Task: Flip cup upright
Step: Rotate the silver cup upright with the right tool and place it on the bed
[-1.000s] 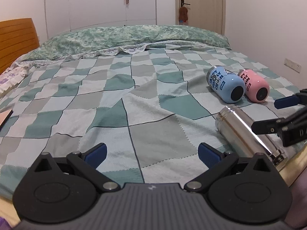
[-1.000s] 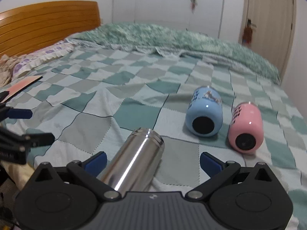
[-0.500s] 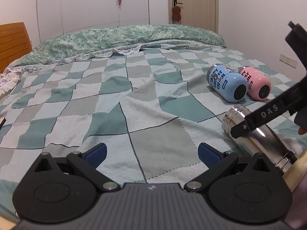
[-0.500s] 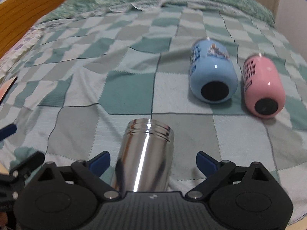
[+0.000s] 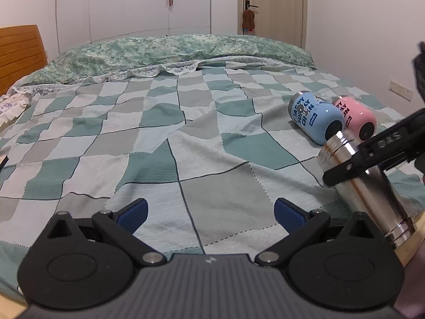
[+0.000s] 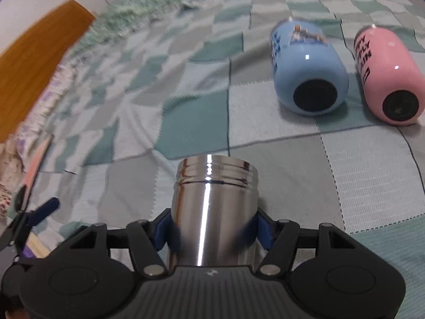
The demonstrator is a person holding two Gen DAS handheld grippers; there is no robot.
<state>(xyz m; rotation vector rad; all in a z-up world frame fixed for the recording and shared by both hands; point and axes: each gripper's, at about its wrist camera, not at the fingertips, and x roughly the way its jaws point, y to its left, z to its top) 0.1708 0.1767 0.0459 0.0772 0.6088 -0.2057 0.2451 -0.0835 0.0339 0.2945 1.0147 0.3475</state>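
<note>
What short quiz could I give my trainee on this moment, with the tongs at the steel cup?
1. True or false: the right tongs are closed on the steel cup.
2. Which cup lies farthest to the right in the right wrist view? A) blue cup B) pink cup C) steel cup
3. Fill in: the left tongs are ____ and hold nothing.

Key:
1. True; both blue pads press its sides.
2. B; the pink cup lies on its side on the checked blanket, right of the blue one.
3. Open.
</note>
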